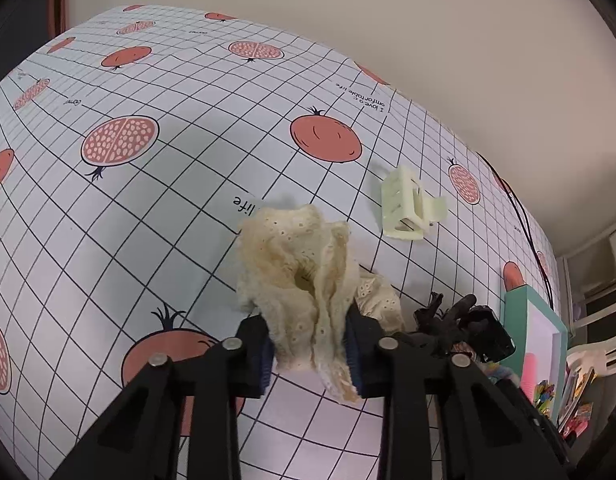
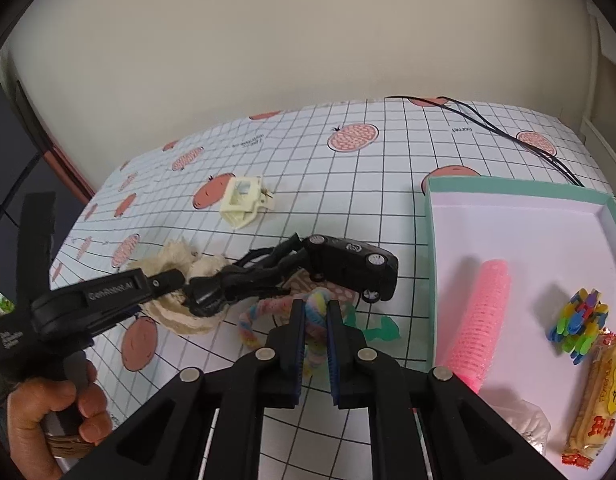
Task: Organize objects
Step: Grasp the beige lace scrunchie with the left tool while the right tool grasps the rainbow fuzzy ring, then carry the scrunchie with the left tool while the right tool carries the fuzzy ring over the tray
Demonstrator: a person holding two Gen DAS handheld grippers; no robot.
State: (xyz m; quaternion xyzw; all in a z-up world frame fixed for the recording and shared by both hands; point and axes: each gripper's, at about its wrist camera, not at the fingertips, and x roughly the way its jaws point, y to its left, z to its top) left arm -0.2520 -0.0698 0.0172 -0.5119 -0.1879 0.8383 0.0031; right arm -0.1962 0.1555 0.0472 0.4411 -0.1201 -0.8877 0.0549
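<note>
So the left gripper [image 1: 311,344] is clamped on a crumpled cream lace scrunchie [image 1: 304,272], with a boxy pale yellow plastic claw clip [image 1: 407,204] at its 1 o'clock. The right gripper [image 2: 315,320] pinches a fuzzy pastel pipe-cleaner twist [image 2: 313,312], a glossy black toy car [image 2: 351,266] at 12 o'clock and a teal-rimmed tray [image 2: 519,190] at 2 o'clock on the gridded tablecloth [image 2: 347,184].

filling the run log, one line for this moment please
left tongs: shut on cream scrunchie | right tongs: shut on pastel twist | tray: pink roller inside
</note>
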